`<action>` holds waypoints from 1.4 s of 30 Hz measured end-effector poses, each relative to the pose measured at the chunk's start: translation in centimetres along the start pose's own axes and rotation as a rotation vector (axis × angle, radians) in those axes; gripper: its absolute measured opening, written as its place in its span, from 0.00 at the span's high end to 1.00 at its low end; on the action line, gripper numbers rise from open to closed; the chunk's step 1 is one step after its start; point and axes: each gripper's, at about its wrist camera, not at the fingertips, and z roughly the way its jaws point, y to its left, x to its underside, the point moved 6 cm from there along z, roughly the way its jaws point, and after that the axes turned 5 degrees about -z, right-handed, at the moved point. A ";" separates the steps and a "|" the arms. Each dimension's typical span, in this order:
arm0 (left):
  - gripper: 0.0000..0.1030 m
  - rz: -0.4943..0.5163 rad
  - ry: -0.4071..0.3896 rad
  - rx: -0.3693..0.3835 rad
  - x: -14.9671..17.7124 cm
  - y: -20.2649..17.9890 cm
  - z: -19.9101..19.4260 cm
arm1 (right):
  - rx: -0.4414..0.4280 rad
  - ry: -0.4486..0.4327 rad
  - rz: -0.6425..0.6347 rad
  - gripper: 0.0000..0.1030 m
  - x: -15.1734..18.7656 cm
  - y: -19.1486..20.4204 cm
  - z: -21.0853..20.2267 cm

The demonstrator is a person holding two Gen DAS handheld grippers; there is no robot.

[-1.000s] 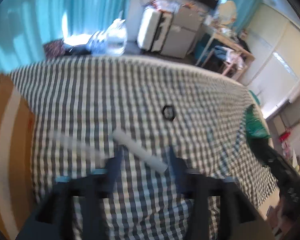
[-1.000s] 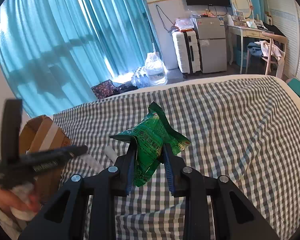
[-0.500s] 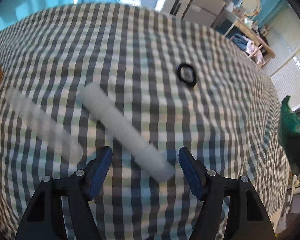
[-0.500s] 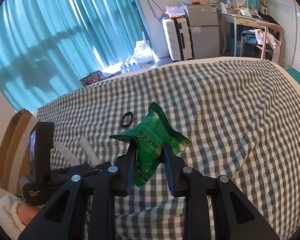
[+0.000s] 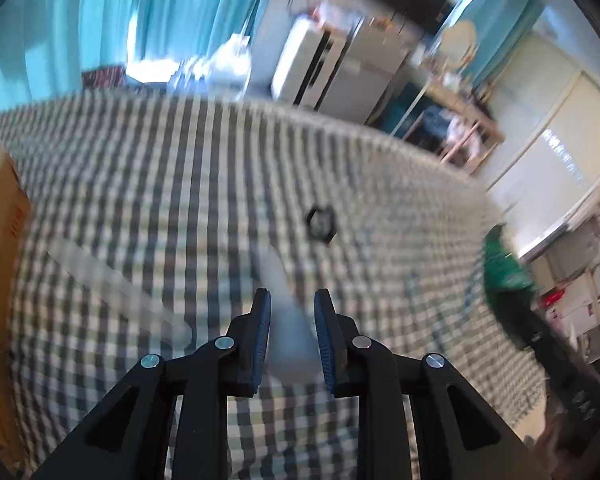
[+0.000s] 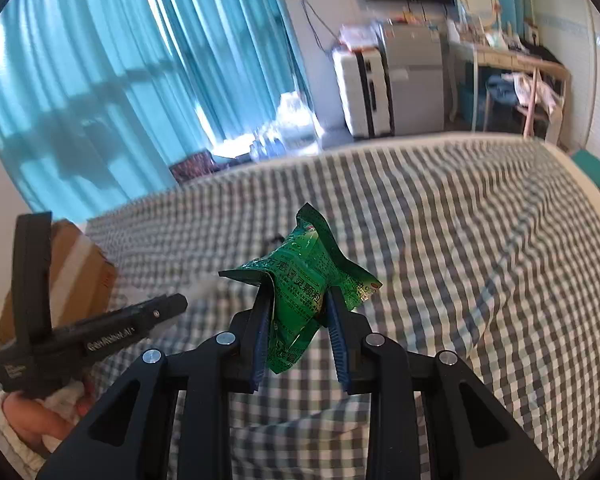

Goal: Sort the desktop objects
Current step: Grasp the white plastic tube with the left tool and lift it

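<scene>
Left tongs (image 5: 290,320) closing around white tube (image 5: 288,328) for lifting off checked bed (image 5: 180,184); right tongs (image 6: 298,316) pinching green sachet (image 6: 304,284), kept raised, probably awaiting sorting.

Green packet (image 6: 300,280), white tube (image 5: 286,320), grey-and-white checked cloth (image 6: 460,260), teal curtains (image 6: 120,80).

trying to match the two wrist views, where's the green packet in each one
Left wrist: green packet at the far right edge, blurred, above the checked cloth.
Right wrist: green packet at centre, clamped in the right gripper.
Shared landmark: the white suitcase behind the bed.
</scene>
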 end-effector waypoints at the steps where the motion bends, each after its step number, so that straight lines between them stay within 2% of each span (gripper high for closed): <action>1: 0.78 0.005 -0.030 0.024 -0.6 -0.3 -1.3 | -0.011 -0.013 -0.011 0.74 -0.3 0.8 -0.8; 5: 0.78 0.026 -0.129 0.096 -2.3 -1.2 -6.3 | -0.030 -0.054 -0.036 0.74 -0.5 3.2 -3.1; 9: 0.76 0.043 -0.122 0.096 -2.3 -1.3 -7.7 | -0.017 -0.052 -0.051 0.74 0.4 4.4 -4.5; 11: 0.69 0.046 -0.104 0.087 -2.0 -1.1 -7.6 | -0.015 -0.048 -0.044 0.74 0.8 4.3 -4.9; 12: 0.55 0.039 -0.084 0.084 -1.3 -0.7 -7.4 | -0.011 -0.048 -0.042 0.74 0.9 4.1 -5.0; 13: 0.45 0.028 -0.069 0.076 -0.7 -0.2 -7.0 | -0.004 -0.049 -0.041 0.74 1.0 4.0 -5.1; 14: 0.45 0.021 -0.059 0.063 0.2 0.5 -6.5 | -0.003 -0.047 -0.040 0.74 1.0 3.9 -5.1; 21: 0.44 0.050 0.065 -0.036 4.3 2.1 -0.1 | -0.012 -0.020 -0.034 0.74 1.7 3.0 -3.8; 27: 0.44 0.077 0.144 -0.100 6.4 3.0 5.1 | -0.024 0.028 -0.002 0.74 2.9 1.5 -1.3; 29: 0.51 0.079 0.147 -0.095 6.6 2.9 6.0 | -0.025 0.039 0.011 0.74 2.9 0.6 -0.6; 30: 0.75 0.096 0.134 -0.100 6.5 2.9 6.2 | -0.027 0.046 0.016 0.74 2.9 0.3 -0.3; 31: 0.87 0.117 0.130 -0.111 6.5 2.8 6.3 | -0.026 0.048 0.022 0.74 2.9 0.0 -0.1; 34: 0.88 0.120 0.091 -0.088 6.3 2.5 5.4 | -0.029 0.058 0.035 0.74 3.0 -0.7 0.5; 42: 0.88 0.064 0.014 0.063 4.5 0.1 1.2 | -0.021 0.043 0.024 0.74 2.6 0.0 -0.5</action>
